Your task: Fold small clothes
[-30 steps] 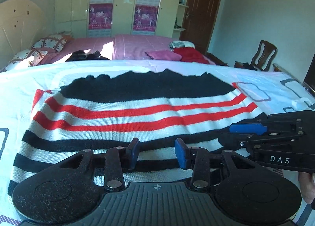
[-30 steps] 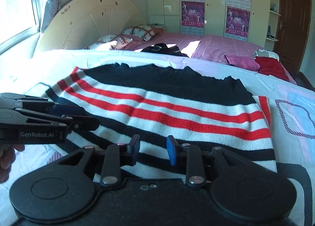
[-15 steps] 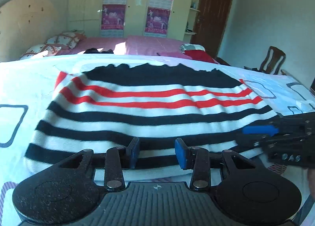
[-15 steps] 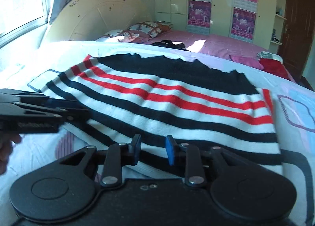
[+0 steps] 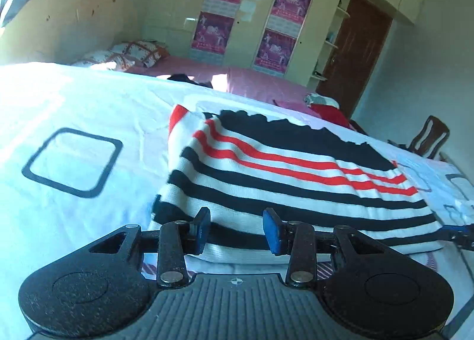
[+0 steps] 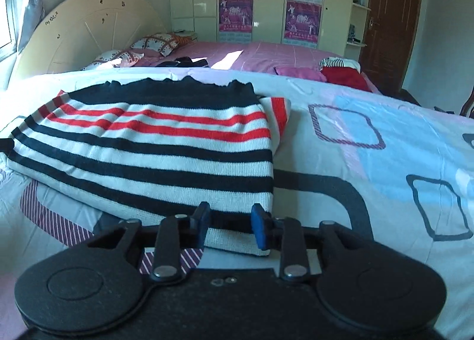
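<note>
Two grippers, one striped sweater [image 5: 296, 180], and both sit at its near hem; the sweater lies flat on the bed [image 5: 74, 108], its long axis running across each frame, stripes parallel to the hem. In the left wrist view the left gripper [image 5: 237, 228] is at the sweater's lower left corner, jaws partly open with the white hem band lying between the blue pads, nothing visibly pinched; I cannot tell whether the pads touch the cloth. In the right wrist view the right gripper [image 6: 229, 226] sits at the lower right corner, jaws narrow and just opening, hem between them, no squeeze showing. Each hand is nearest its own corner, and the far black edge lies straight ahead, toward the top of each frame; a fold away from the jaws looks likely. Against the earlier frames, the grippers have spread apart from mid-hem to the corners; the partner tool now barely shows at each frame's edge.
</note>
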### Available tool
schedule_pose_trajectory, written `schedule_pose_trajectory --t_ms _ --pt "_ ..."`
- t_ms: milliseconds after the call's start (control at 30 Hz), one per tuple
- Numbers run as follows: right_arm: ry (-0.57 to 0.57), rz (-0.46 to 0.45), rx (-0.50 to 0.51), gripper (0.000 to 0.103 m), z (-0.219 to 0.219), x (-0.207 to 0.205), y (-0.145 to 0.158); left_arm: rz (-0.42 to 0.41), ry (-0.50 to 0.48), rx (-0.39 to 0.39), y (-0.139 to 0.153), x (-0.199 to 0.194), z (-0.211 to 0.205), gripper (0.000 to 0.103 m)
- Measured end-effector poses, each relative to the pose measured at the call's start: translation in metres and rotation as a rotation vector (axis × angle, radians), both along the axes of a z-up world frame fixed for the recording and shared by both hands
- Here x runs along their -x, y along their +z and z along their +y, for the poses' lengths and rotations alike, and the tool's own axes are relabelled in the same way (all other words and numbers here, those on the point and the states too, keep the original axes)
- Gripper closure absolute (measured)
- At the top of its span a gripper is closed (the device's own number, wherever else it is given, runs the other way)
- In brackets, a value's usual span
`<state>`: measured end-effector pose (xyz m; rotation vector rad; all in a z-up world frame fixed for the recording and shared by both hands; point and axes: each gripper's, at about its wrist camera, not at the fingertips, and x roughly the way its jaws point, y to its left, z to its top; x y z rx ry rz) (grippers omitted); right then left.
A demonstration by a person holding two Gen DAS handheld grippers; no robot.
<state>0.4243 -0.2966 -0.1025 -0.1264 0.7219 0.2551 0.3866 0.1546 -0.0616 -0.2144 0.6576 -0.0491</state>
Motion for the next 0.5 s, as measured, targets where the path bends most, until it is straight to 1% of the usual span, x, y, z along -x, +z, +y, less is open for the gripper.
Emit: schedule_pose_trajectory --t_ms 33,67,133,200,267,300,367,400,467,500 --pt "-0.010 0.014 0.007 0.073 -0.003 -0.001 -0.003 0.034 0.016 -0.023 -0.005 -0.004 0.003 0.064" --pt "-0.027 0.048 0.013 0.075 -0.007 -0.004 -0.011 0.077 0.011 -0.017 -0.013 -0.009 0.008 0.064" --pt "-0.050 0.049 0.001 0.074 -0.014 -0.005 -0.018 0.074 -0.002 0.012 -0.018 -0.010 0.015 0.064" --pt "-0.054 0.067 0.005 0.073 -0.013 -0.009 -0.011 0.090 -0.009 -0.031 -0.008 -0.014 0.010 0.064" --pt "-0.049 0.030 -0.028 0.073 -0.011 -0.009 0.000 0.041 0.006 -0.026 0.001 -0.013 0.008 0.064" --pt "-0.040 0.005 -0.031 0.074 -0.009 -0.011 0.004 0.029 0.009 -0.022 0.003 -0.015 0.008 0.064" --pt "-0.039 -0.019 -0.025 0.074 -0.003 -0.021 0.007 0.033 0.015 -0.002 0.002 -0.026 0.008 0.064" --pt "-0.034 -0.018 -0.031 0.074 0.000 -0.028 0.007 0.034 0.017 -0.007 0.000 -0.033 0.007 0.064" --pt "-0.025 -0.007 -0.021 0.073 0.006 -0.040 0.002 0.058 0.018 -0.058 -0.008 -0.045 0.003 0.064" --pt "-0.031 0.033 0.006 0.073 0.009 -0.049 -0.007 0.063 0.018 -0.077 -0.013 -0.049 0.002 0.064"
